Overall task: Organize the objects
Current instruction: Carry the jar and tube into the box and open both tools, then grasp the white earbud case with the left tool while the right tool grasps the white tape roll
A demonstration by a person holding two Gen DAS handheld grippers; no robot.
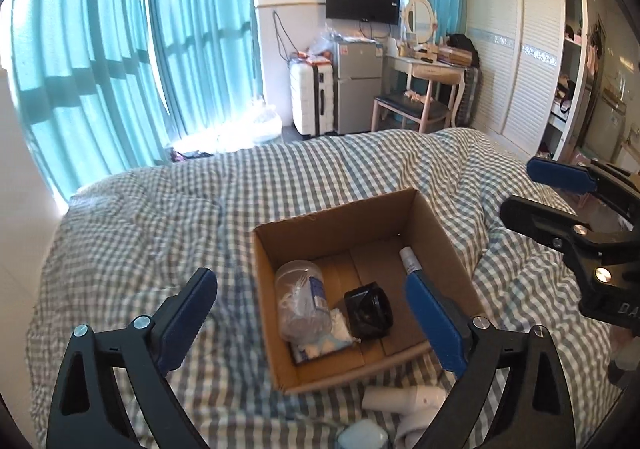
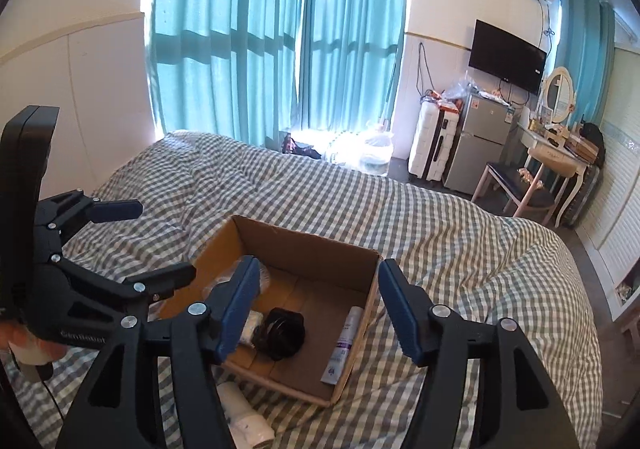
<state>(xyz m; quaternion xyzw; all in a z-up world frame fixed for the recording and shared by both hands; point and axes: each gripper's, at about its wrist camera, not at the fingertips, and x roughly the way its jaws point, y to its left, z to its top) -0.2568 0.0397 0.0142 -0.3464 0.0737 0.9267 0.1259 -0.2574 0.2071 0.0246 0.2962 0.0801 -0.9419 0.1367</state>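
An open cardboard box (image 1: 436, 229) sits on the checked bed; it also shows in the right wrist view (image 2: 304, 249). Inside lie a clear plastic jar (image 1: 302, 301), a black round object (image 1: 368, 309), a white tube (image 1: 409, 259) and a white-blue packet (image 1: 320, 347). The tube (image 2: 344, 345) and the black object (image 2: 282, 333) also show in the right wrist view. My left gripper (image 1: 312, 313) is open and empty above the box's near side. My right gripper (image 2: 316, 305) is open and empty over the box. A white bottle (image 1: 404, 399) lies on the bed in front of the box.
A pale blue round object (image 1: 362, 437) lies at the near edge of the bed. The checked quilt (image 1: 200, 217) is rumpled around the box. Beyond the bed stand teal curtains (image 1: 120, 49), a suitcase (image 1: 312, 101), a small fridge (image 1: 358, 85), a chair and a dressing table.
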